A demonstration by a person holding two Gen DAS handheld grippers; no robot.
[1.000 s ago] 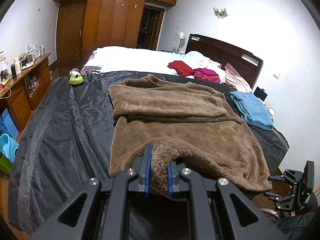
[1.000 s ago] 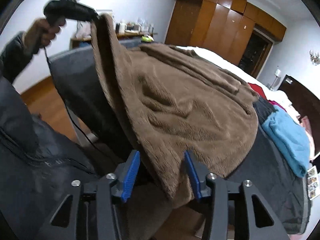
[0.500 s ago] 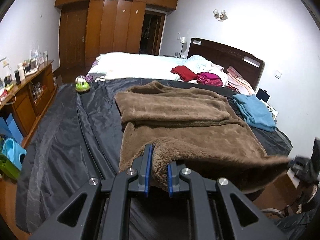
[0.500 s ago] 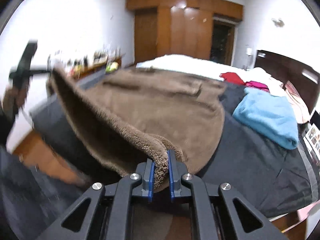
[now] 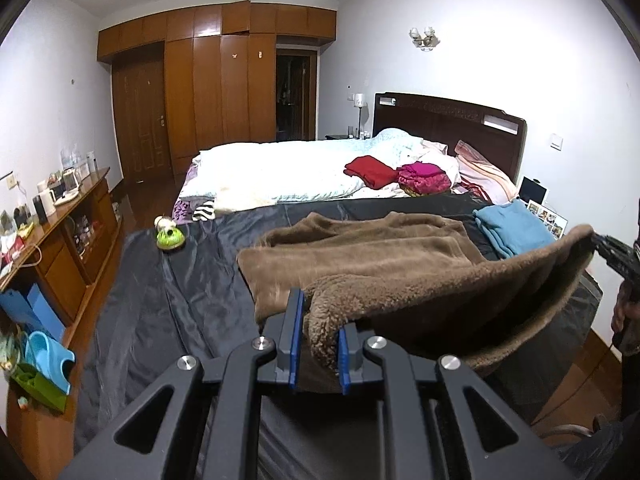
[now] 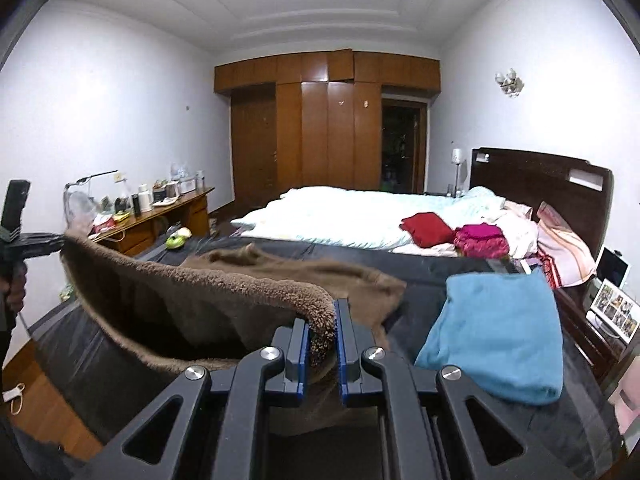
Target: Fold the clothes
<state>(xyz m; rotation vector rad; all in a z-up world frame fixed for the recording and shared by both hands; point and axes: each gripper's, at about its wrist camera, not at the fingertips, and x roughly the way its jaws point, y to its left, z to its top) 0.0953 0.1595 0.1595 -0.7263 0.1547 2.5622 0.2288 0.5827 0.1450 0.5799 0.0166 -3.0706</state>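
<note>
A brown fleece garment [image 5: 360, 256] lies on the dark bed cover [image 5: 168, 312], its near hem lifted. My left gripper [image 5: 318, 344] is shut on the hem's left corner. My right gripper [image 6: 322, 344] is shut on the right corner. The hem [image 6: 192, 276] hangs stretched between them above the bed. The right gripper shows at the right edge of the left wrist view [image 5: 616, 256]; the left gripper shows at the left edge of the right wrist view [image 6: 28, 240]. The far part of the garment [image 6: 288, 268] rests folded on the bed.
A folded blue garment [image 6: 500, 336] lies right of the brown one, also in the left wrist view [image 5: 512, 232]. Red [image 5: 368, 170] and magenta [image 5: 424, 178] clothes lie on the white duvet. A green toy [image 5: 170, 236] sits on the cover. A wooden sideboard [image 5: 60, 240] stands left.
The right gripper closed on the hem's right corner. Both grippers rose and lifted the near hem off the bed, pulling it taut between them.
</note>
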